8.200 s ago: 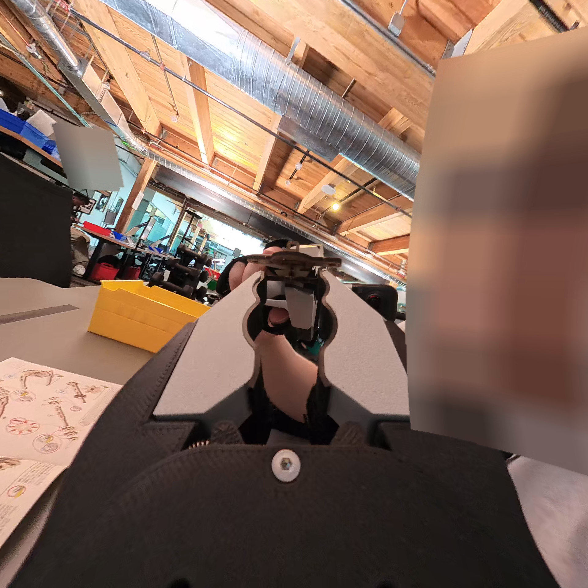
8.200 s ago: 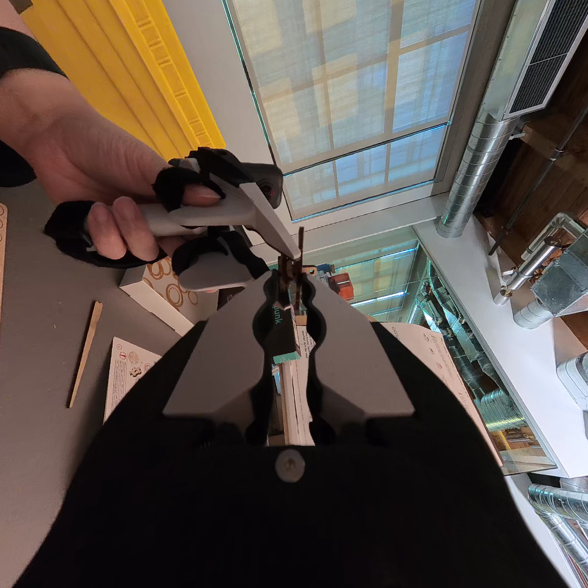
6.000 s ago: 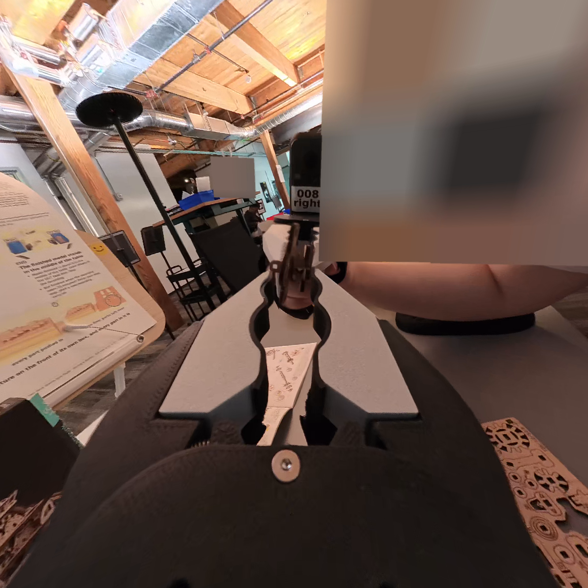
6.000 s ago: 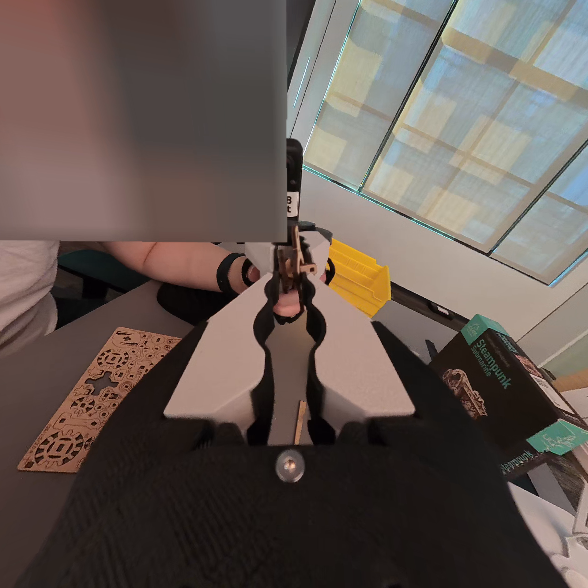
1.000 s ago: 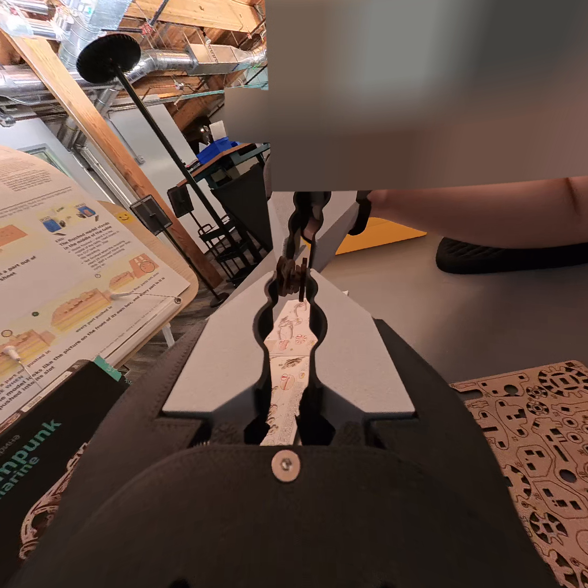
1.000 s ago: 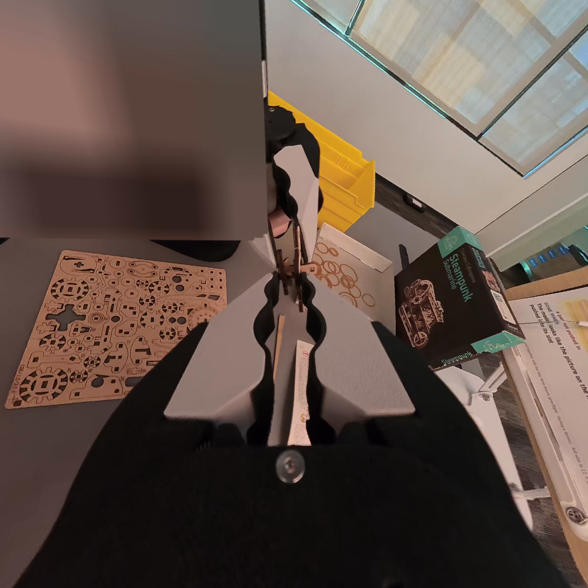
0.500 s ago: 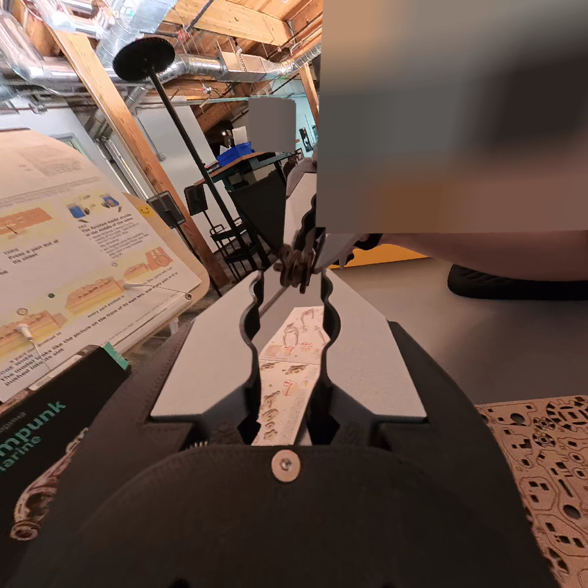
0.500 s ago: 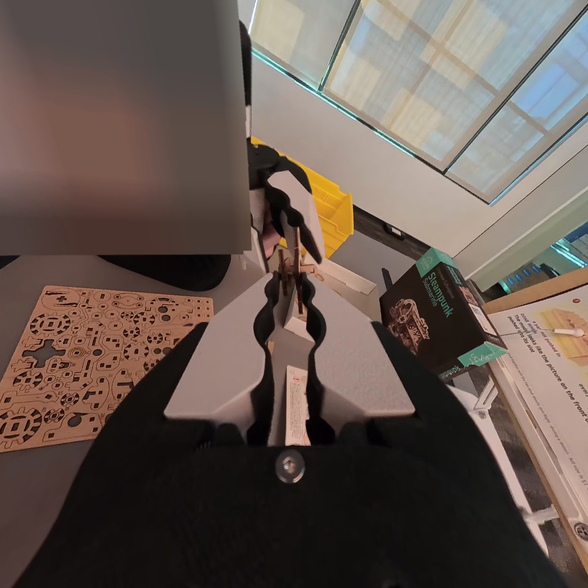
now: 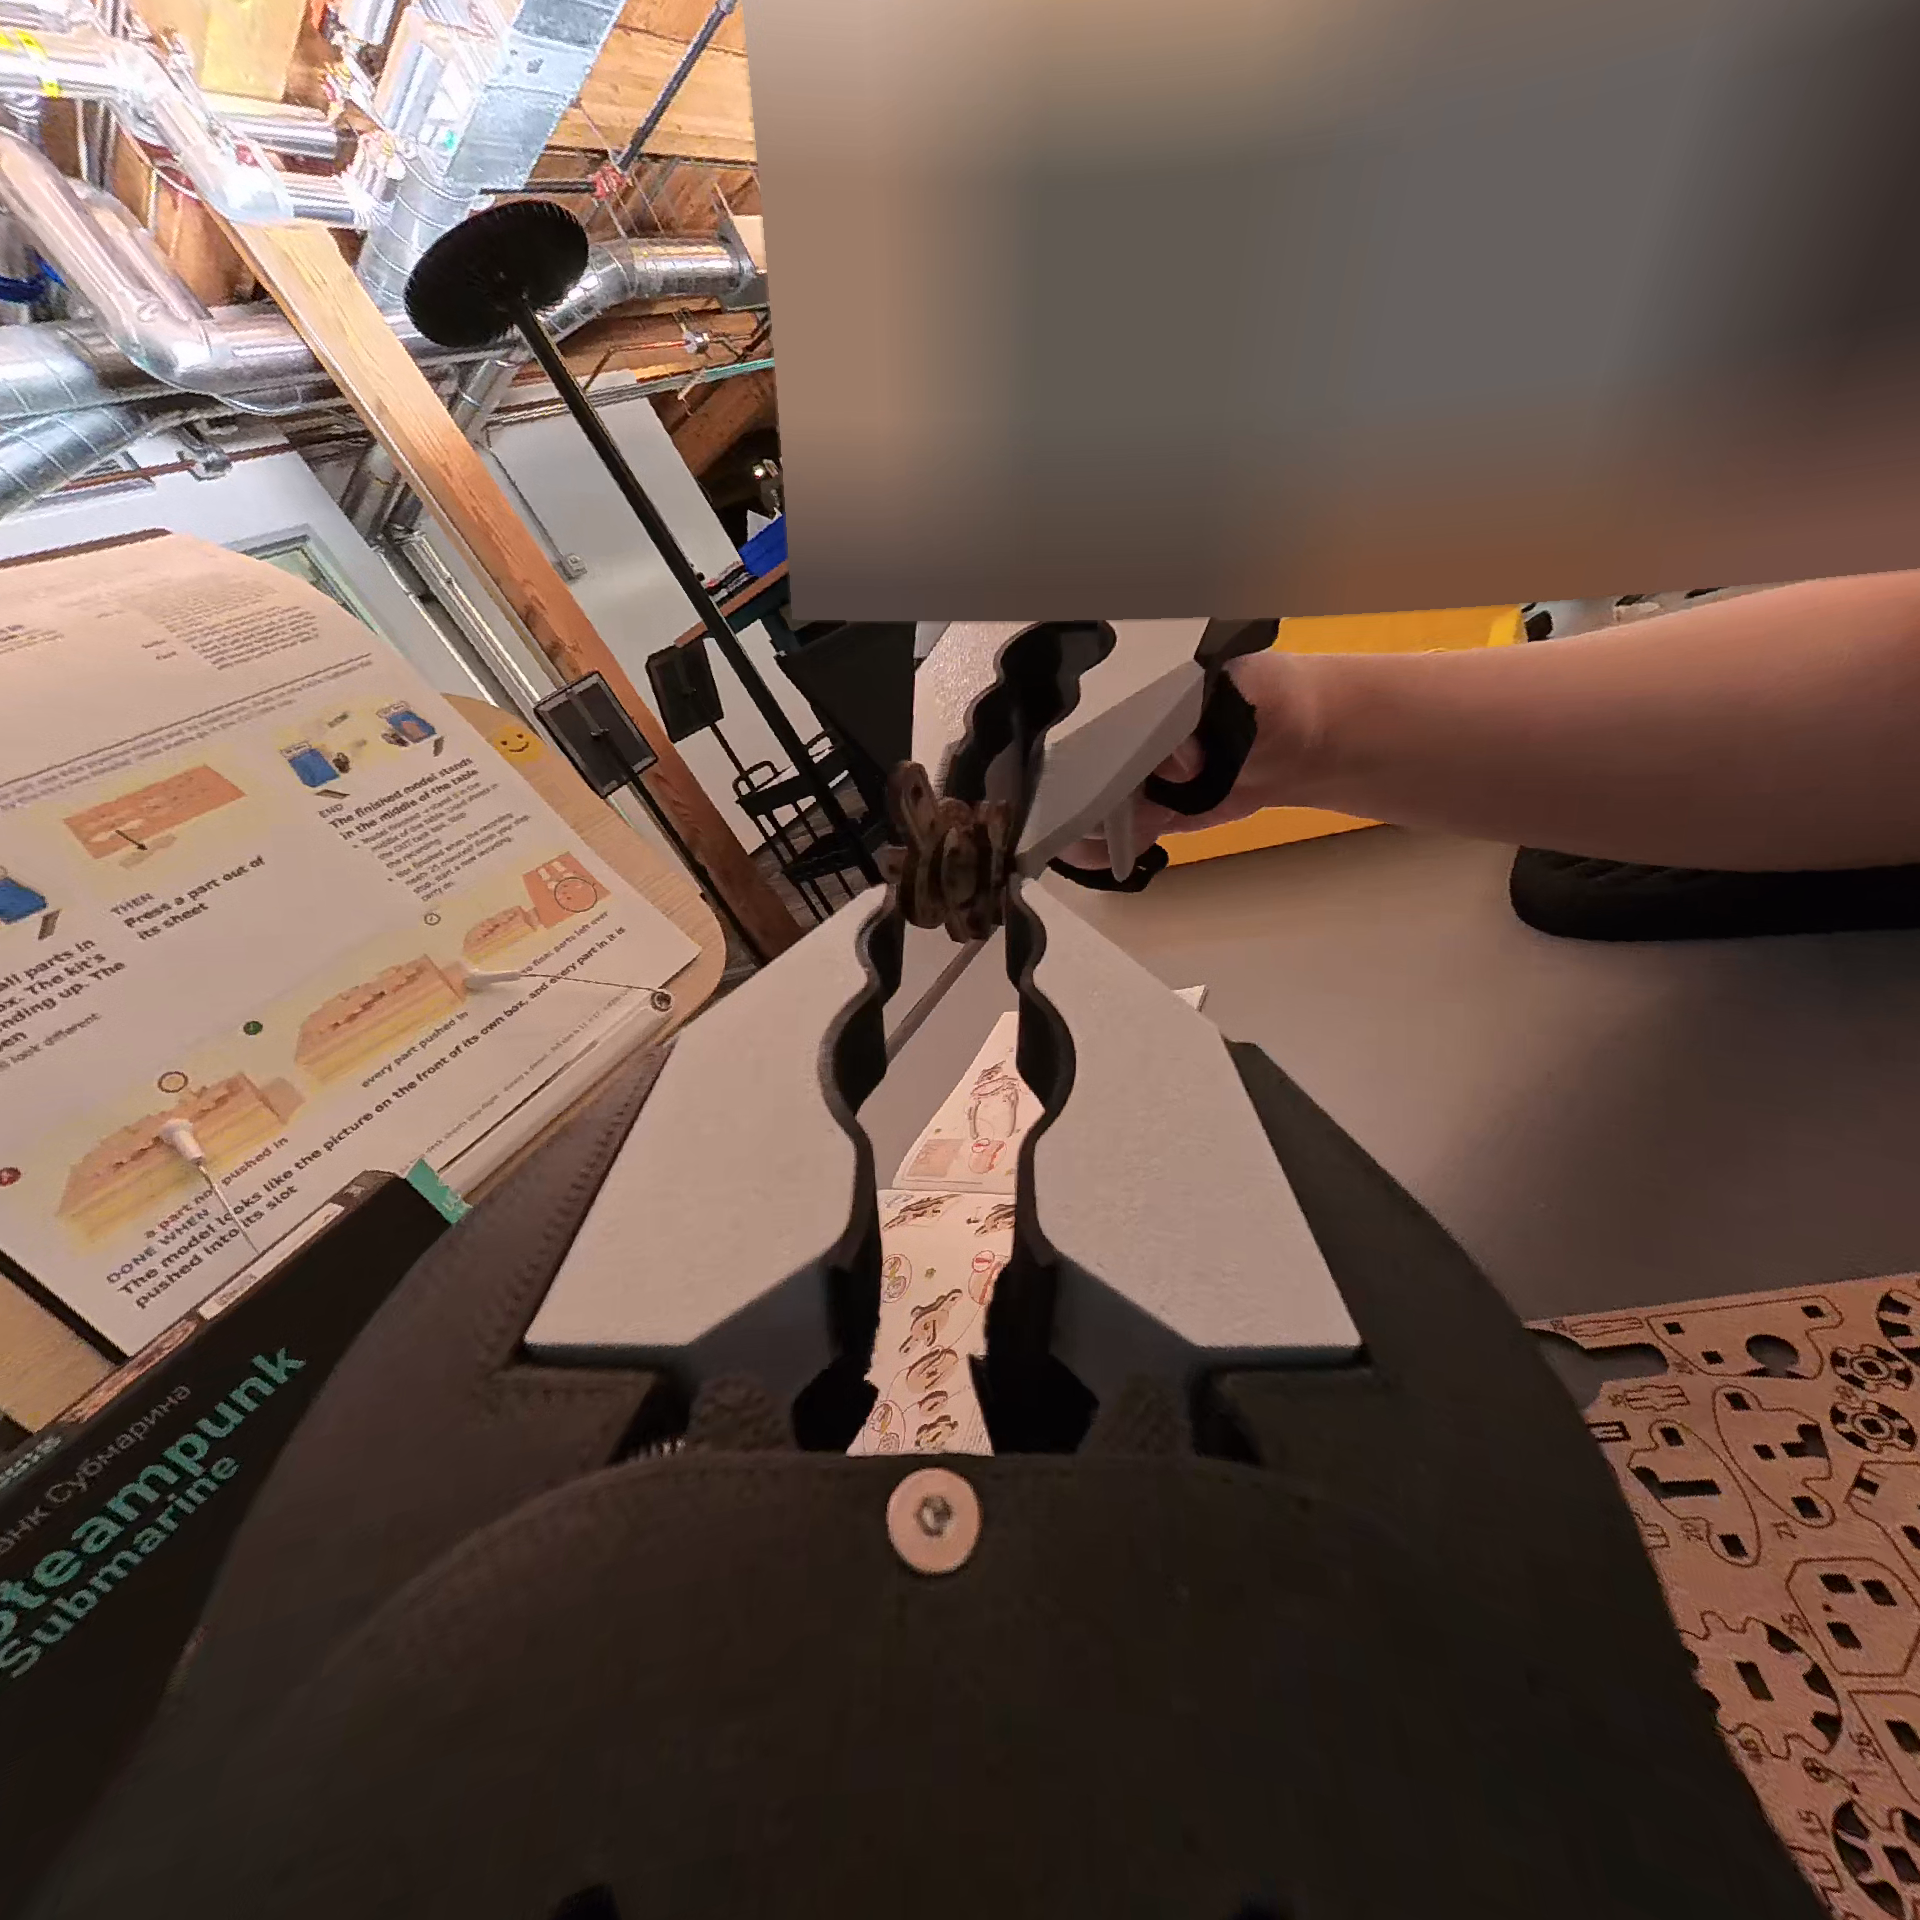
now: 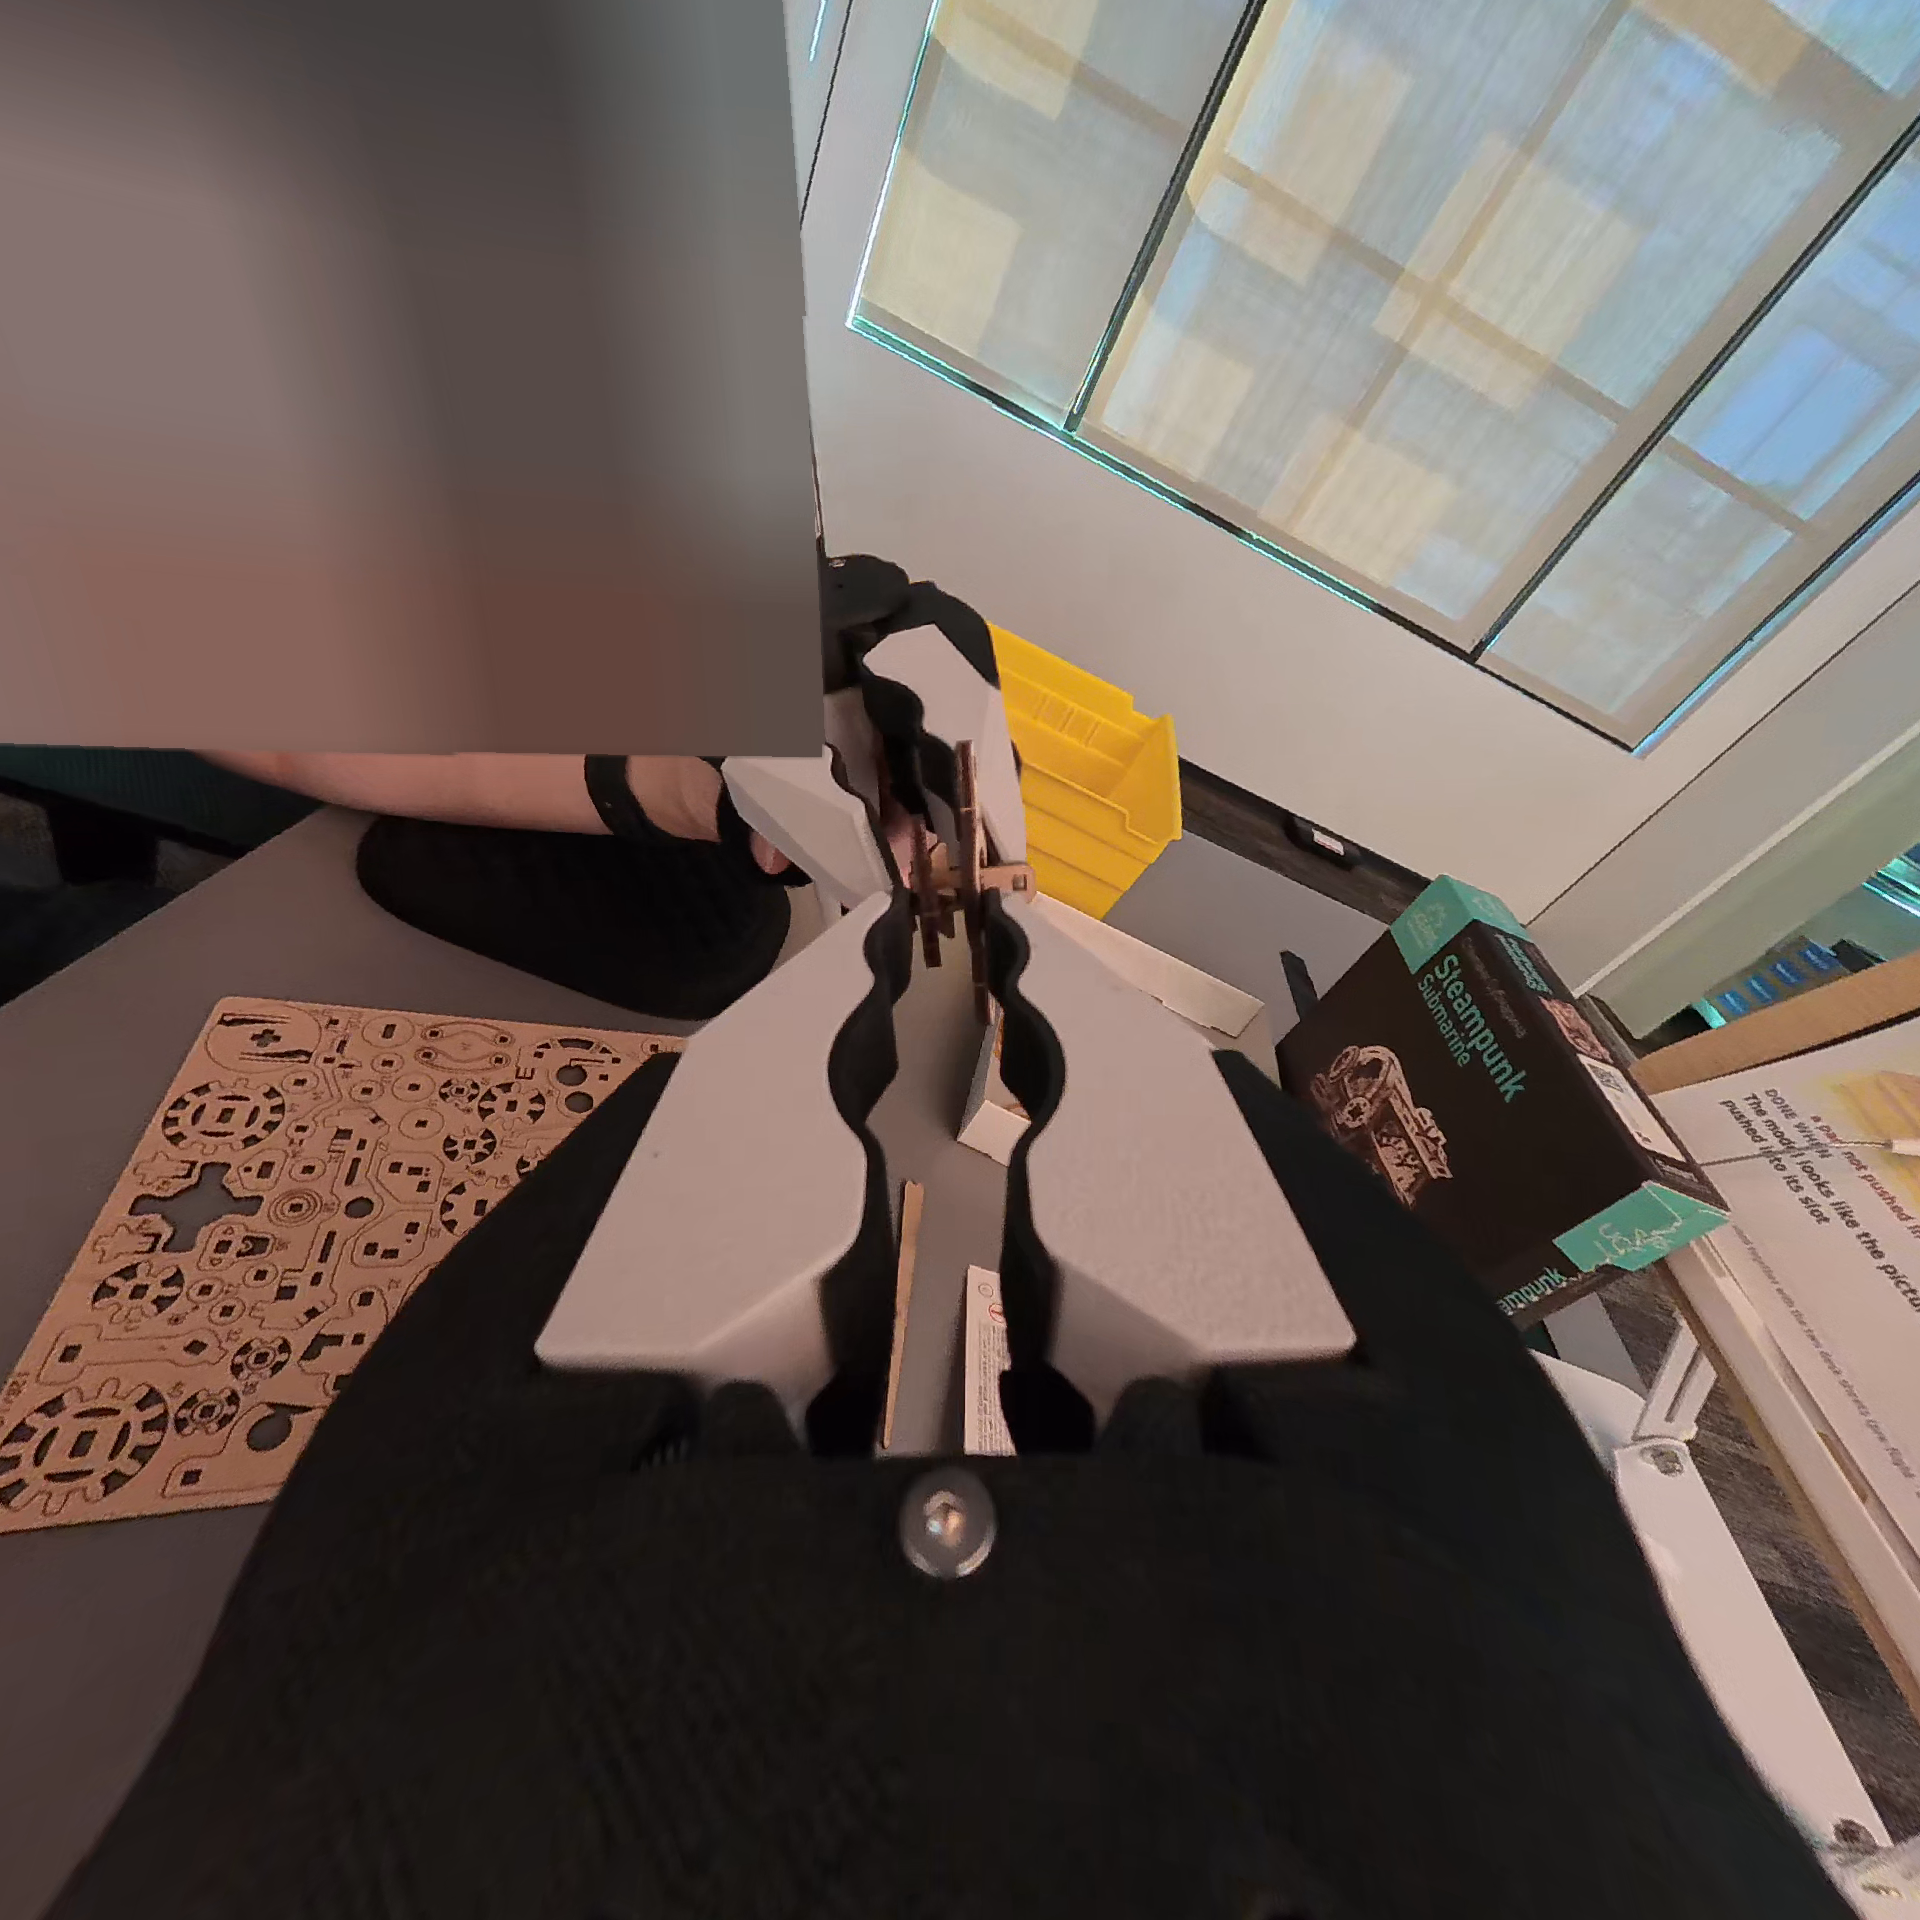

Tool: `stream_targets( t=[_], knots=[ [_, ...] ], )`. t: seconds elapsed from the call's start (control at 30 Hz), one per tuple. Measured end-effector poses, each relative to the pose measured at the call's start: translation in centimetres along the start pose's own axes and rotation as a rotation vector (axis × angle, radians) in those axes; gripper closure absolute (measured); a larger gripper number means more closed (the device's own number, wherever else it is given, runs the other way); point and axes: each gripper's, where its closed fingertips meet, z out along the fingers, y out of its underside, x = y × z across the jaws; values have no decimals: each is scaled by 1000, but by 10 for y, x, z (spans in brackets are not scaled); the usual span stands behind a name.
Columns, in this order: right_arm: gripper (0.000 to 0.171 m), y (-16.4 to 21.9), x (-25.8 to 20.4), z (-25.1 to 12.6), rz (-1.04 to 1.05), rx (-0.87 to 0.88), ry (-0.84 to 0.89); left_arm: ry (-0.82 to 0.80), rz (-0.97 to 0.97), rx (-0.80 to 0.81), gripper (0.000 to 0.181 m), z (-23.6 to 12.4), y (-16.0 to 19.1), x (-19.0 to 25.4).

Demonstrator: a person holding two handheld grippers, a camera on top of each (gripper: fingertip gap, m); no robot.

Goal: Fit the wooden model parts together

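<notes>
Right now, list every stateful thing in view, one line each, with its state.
left gripper: shut on the wooden assembly.
right gripper: shut on the wooden assembly.
wooden assembly: held off the table between both grippers.
parts sheet: flat on the table, some cutouts empty.
kit box: closed, tilted.

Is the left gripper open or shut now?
Shut: the left gripper has its fingertips closed on the small wooden assembly, held above the table.

Yellow bin (image 10: 1091, 769), tan cut-out sheet (image 10: 260, 1195), black box (image 10: 1475, 1122) (teal edges).
</notes>
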Motion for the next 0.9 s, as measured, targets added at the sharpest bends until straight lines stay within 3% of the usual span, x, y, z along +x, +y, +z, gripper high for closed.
stream_targets(
  t=[0.53,0.9],
  knots=[
    [159,5,-1,1,29,46,-28,0,72,-54,166,0,5,1],
    [159,4,-2,-1,-82,28,9,-8,75,-42,165,1,5,2]
  ],
)
